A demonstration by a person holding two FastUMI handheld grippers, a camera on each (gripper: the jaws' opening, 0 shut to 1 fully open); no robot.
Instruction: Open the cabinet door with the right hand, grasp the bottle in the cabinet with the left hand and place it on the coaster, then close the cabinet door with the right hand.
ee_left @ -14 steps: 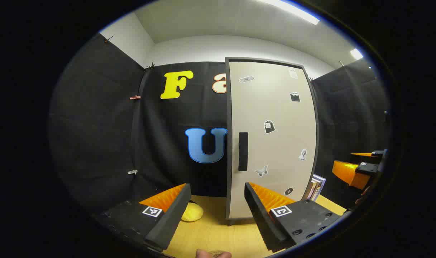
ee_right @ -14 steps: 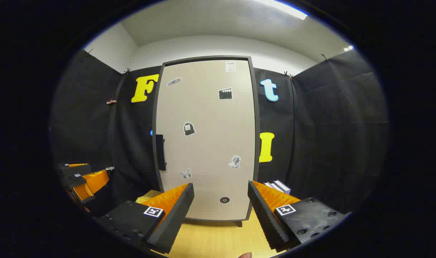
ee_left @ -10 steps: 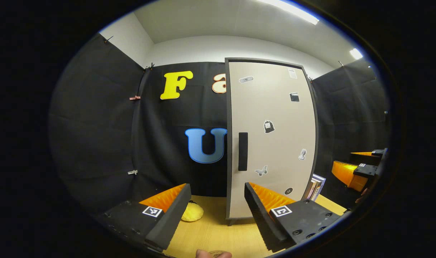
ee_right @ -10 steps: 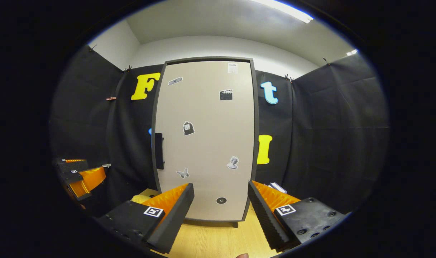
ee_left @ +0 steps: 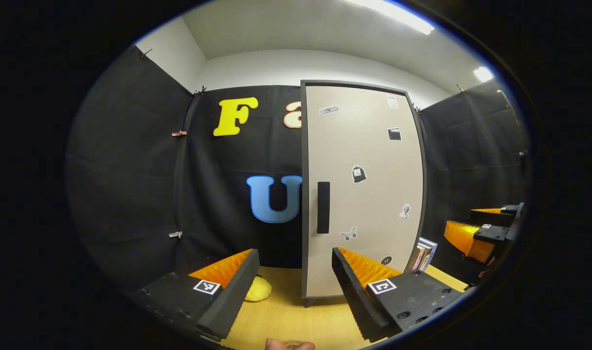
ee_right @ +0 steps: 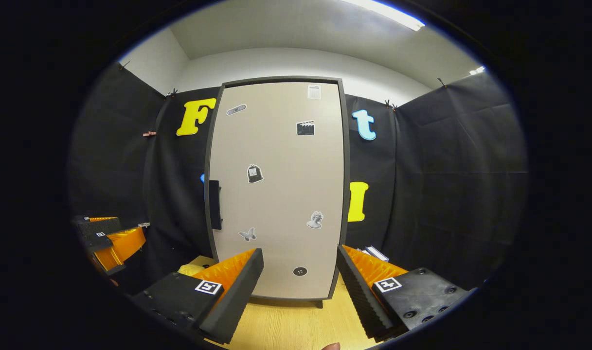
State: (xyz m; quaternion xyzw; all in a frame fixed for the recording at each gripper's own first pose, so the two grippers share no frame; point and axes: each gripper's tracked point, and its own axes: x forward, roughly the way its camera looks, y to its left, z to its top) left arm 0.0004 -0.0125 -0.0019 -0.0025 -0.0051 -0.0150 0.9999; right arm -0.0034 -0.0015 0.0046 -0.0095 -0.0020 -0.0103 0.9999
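The cabinet (ee_left: pixel 364 194) is tall, with a beige door in a dark frame and several small stickers on it. The door (ee_right: pixel 281 194) is closed, so whatever is inside is hidden. Its black handle (ee_left: pixel 323 207) runs upright along the door's left edge (ee_right: pixel 214 204). My left gripper (ee_left: pixel 295 253) is open and holds nothing, well short of the cabinet, facing the handle side. My right gripper (ee_right: pixel 299 251) is also open with nothing between its fingers, facing the door's lower middle from a distance. Each gripper also appears at the other view's edge: right (ee_left: pixel 480 233), left (ee_right: pixel 108 238).
The cabinet stands on a light wooden table (ee_left: pixel 286 316). A yellow soft lump (ee_left: pixel 258 289) lies left of the cabinet's foot. Some books (ee_left: pixel 424 253) lean at its right side. A fingertip and a small round brownish thing (ee_left: pixel 296 344) sit at the bottom edge.
Both views have shifted slightly, so the cabinet sits a little further left in each. The door stays closed and both grippers stay open.
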